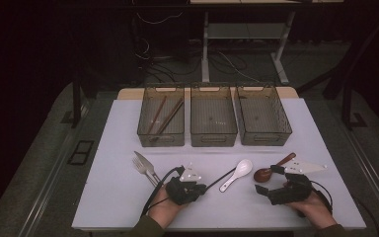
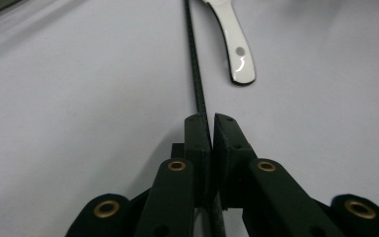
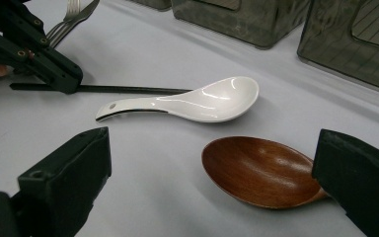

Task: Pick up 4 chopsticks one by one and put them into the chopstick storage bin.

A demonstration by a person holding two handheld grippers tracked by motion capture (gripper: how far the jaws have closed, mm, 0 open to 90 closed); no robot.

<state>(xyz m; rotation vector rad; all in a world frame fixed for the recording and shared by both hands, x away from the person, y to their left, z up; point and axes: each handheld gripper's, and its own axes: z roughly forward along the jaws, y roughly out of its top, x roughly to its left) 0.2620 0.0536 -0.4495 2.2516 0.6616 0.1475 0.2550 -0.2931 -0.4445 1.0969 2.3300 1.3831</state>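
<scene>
High view: the left gripper (image 1: 201, 188) sits at about 6 o'clock on the white table (image 1: 108, 197), its tips at the near end of a thin black chopstick (image 1: 220, 177) that runs up toward 1 o'clock. Just beside the chopstick lies a white ceramic spoon (image 1: 238, 173), bowl toward 1 o'clock. The right gripper (image 1: 262, 190) rests at 5 o'clock, close to a brown wooden spoon (image 1: 271, 169). At 9 o'clock from the left gripper lie a fork (image 1: 143, 169) and a knife (image 1: 144, 161), side by side. Three smoky bins stand in a row at 12 o'clock; the left bin (image 1: 161, 137) holds brown chopsticks (image 1: 162, 117) (the other two look bare, though they are dim).

Left gripper view: here the grip itself is plain, which the high view cannot settle. The jaws stand nearly together, pads pressed on the black chopstick (image 2: 196, 84), which runs straight on toward 12 o'clock. The white spoon's handle (image 2: 238, 52) ends at 1 o'clock, apart from the stick.

Right gripper view: its own jaws stand wide apart with nothing between the pads; the wooden spoon's bowl (image 3: 259, 170) lies on the table between them, nearer the right jaw. The white spoon (image 3: 197, 102) lies beyond at 12 o'clock, and the left gripper (image 3: 64, 79) clamps the chopstick (image 3: 128, 89) at 10 o'clock.
</scene>
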